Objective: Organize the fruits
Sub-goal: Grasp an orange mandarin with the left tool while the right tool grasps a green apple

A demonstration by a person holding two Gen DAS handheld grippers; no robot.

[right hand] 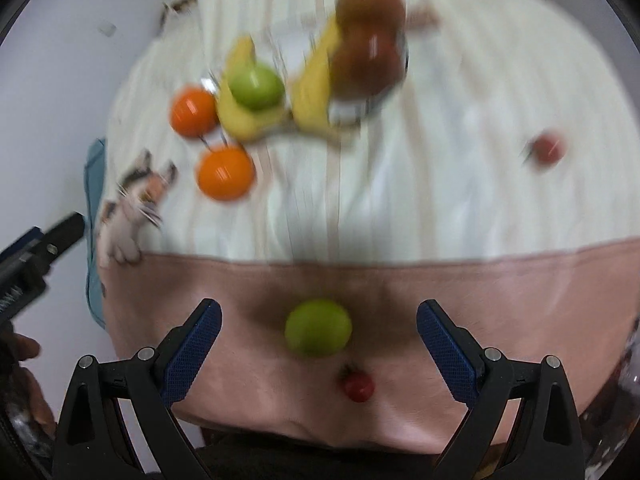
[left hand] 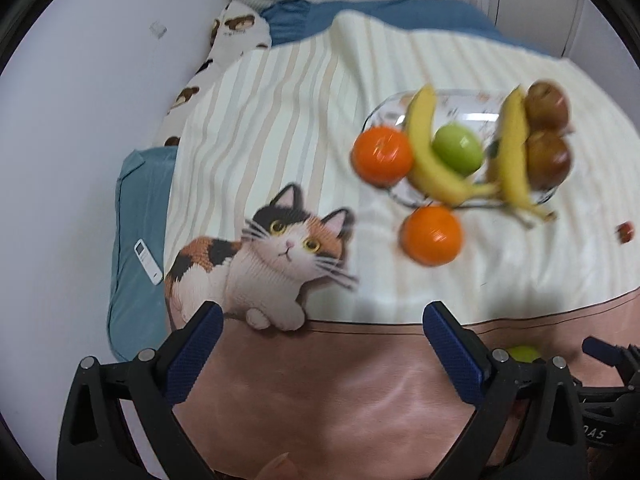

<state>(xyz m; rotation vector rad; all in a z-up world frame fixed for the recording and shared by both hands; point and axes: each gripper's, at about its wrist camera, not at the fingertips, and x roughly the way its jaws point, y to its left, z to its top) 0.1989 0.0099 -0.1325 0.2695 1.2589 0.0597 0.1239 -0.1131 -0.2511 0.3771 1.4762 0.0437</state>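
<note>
— How do the jaws stand?

— Both spread wide, nothing between the pads. The left gripper (left hand: 322, 318) hangs over the pink band of the blanket (left hand: 320, 380), near the printed cat (left hand: 272, 256). The right gripper (right hand: 318, 316) is over the same pink band, with a green apple (right hand: 318, 328) lying on the cloth between its open fingers, touching neither pad as far as the blur lets me judge.

— Anything else close to the right one?

— A small red fruit (right hand: 357, 387), nearer than the apple and just to its right. Another small red fruit (right hand: 546, 150) lies far off to the right on the cream part.

— And the rest of the fruit?

— Farther up the bed sits a clear glass bowl (left hand: 384, 108). In it: a second green apple (left hand: 457, 150), two bananas (left hand: 430, 156) curving over the rim, and two brown round fruits (left hand: 547, 136) stacked at the right side. One orange (left hand: 382, 155) rests against the bowl's left edge; a second orange (left hand: 431, 235) lies on the blanket just near of the bowl.

— What lies at the left edge of the bed?

— A white remote (left hand: 148, 262) on a blue cushion (left hand: 136, 240).
</note>
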